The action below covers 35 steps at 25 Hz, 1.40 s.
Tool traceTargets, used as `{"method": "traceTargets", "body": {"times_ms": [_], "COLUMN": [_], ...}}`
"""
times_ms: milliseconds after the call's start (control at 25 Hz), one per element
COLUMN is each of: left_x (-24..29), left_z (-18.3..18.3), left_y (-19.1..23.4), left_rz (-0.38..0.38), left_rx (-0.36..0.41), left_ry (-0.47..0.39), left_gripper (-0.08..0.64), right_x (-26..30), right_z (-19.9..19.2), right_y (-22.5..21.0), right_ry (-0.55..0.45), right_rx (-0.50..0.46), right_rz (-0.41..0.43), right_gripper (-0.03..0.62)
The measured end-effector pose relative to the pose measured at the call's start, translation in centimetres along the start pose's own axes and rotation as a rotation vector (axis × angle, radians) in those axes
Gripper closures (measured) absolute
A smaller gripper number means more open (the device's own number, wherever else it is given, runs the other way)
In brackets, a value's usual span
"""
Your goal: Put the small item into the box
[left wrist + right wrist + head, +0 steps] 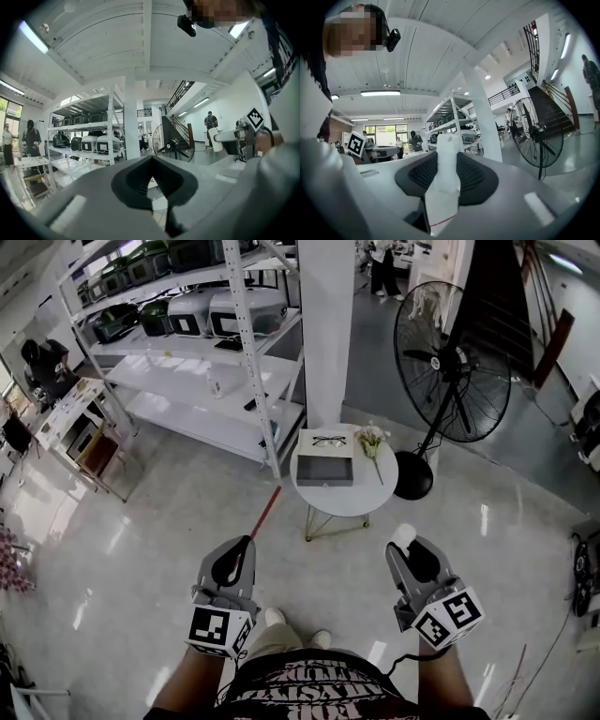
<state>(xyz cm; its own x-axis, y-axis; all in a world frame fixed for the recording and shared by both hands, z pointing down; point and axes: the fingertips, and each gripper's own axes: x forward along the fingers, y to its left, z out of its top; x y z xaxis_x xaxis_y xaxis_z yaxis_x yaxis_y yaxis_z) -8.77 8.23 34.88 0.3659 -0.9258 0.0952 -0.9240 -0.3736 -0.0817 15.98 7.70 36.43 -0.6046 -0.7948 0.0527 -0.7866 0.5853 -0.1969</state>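
White small item [446,187] was clamped in the right hand-held gripper [407,542] for carrying.
Left hand-held gripper [234,563] was closed, empty; grey open box [324,481] lay well ahead.

no legible text; shirt [314,688] print too blurred to read.

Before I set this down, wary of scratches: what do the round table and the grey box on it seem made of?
Round table: smooth white top, perhaps painted wood or metal; thin yellowish legs look metal. Grey box: matte, crisp-edged walls, likely cardboard or covered board; too small to confirm.
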Motion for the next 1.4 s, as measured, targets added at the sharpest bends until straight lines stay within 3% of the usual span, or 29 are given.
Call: {"method": "traceTargets", "body": {"times_ms": [720, 1400], "left_x": [0.3, 8.1], "left_z": [-1.4, -1.1], "left_y": [1.0, 3.3], "left_rz": [-0.044, -0.122], "left_rx": [-0.022, -0.022], "left_ry": [-0.026, -0.016], "left_gripper": [0.560, 0.560], "right_x": [0.3, 5.2], "right_z": [-0.8, 1.3], "right_y": [1.5, -2.4], "right_ry": [0.000, -0.017], "right_rx": [-0.018, -0.020], "right_rz": [-0.039, -0.095], "right_gripper": [0.437, 0.437]}}
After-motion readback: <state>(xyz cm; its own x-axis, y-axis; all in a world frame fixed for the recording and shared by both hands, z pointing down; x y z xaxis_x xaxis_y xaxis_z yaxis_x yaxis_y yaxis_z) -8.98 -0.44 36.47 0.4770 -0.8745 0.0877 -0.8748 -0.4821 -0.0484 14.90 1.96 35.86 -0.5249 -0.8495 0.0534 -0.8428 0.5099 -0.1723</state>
